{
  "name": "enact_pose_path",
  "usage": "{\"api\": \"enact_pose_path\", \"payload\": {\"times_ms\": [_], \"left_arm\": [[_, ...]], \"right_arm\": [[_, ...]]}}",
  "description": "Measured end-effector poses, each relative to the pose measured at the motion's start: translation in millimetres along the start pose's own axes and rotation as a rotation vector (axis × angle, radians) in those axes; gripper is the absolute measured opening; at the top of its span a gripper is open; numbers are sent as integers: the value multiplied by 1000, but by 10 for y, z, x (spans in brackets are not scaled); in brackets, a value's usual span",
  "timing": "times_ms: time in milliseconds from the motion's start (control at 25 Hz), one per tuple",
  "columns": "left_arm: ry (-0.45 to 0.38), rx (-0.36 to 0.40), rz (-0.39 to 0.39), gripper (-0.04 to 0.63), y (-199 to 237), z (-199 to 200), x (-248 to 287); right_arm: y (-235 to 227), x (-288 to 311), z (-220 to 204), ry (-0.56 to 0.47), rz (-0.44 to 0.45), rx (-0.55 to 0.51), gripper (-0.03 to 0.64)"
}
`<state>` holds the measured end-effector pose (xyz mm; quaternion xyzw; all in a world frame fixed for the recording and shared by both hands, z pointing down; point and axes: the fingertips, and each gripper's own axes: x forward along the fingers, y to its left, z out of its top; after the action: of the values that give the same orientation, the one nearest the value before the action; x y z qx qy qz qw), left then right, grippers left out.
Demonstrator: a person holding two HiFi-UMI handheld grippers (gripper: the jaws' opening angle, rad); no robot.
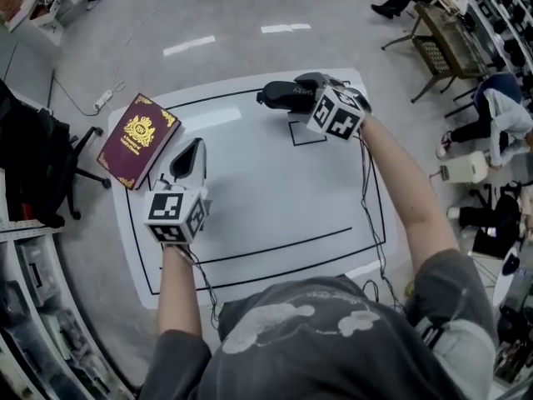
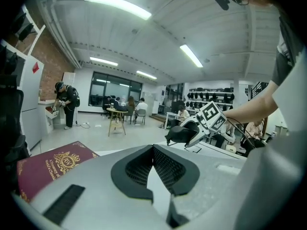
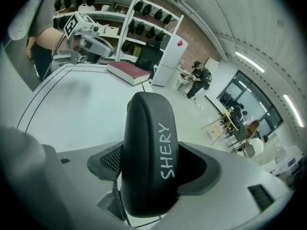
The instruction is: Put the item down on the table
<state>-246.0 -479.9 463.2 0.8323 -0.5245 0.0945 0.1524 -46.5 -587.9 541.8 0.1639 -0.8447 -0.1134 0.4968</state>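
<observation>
– While the right gripper stands so wide, is anything in it?
– Yes. Its own view shows both jaws clamped on the sides of a black glasses case hand-lettered SHERY. The head view adds what that close view cannot: the case juts out ahead of the marker cube.
– Is the case down on the table?
– Neither view settles that. It is over the table's far part, just past a small square outline drawn beneath that gripper.
– And the left gripper?
– Its view shows the two mesh pads meeting at their tips with nothing between them. Only white tabletop shows through the gap behind them.
– What lies round it?
– A maroon book with a gold crest lies just to its left, overhanging the table's corner. Ahead and to its right, well apart, is the right gripper with the case. Only the left gripper view shows people seated at a small table far across the room.
</observation>
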Motion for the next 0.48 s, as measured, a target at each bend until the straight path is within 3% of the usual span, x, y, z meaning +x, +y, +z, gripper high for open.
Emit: {"api": "enact_pose_path", "payload": {"times_ms": [480], "left_arm": [[22,-53,-14,2,194,-200,344]], "right_arm": [[-68,738,125,51,132,-42,328]]}}
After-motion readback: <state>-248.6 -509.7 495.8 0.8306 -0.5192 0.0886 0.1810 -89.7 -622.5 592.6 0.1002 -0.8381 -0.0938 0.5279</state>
